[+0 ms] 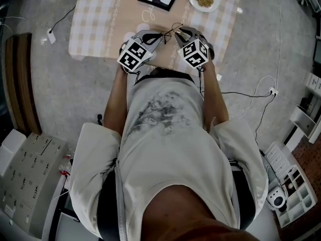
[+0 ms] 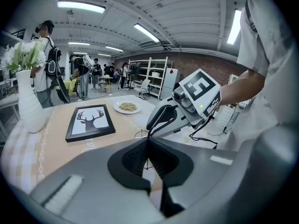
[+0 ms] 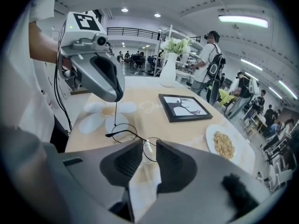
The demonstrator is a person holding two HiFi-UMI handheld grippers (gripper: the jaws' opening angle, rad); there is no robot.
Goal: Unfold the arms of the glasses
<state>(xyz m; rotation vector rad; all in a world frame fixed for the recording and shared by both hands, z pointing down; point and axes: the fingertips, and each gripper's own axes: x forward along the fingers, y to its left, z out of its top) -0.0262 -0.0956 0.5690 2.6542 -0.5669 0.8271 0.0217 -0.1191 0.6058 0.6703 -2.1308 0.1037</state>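
A pair of thin round wire glasses (image 3: 122,133) hangs just above the tan table (image 3: 145,108), between my two grippers; in the head view the glasses (image 1: 170,30) show as fine dark lines. My left gripper (image 3: 116,97) is shut on the tip of one arm, which runs as a thin wire down to the frame. In the left gripper view that wire passes between the closed left gripper (image 2: 148,142) pads. My right gripper (image 3: 149,147) stands open, with one lens showing in the gap ahead of its pads and nothing pressed. Both grippers (image 1: 161,35) (image 1: 176,34) nearly meet at the table's near edge.
A framed deer picture (image 3: 184,107) lies mid-table, a white plate of food (image 3: 224,144) beyond it. A white vase of flowers (image 3: 169,71) stands at the table's end, and a flower-shaped mat (image 3: 96,117) lies under the glasses. People (image 3: 210,64) stand behind the table.
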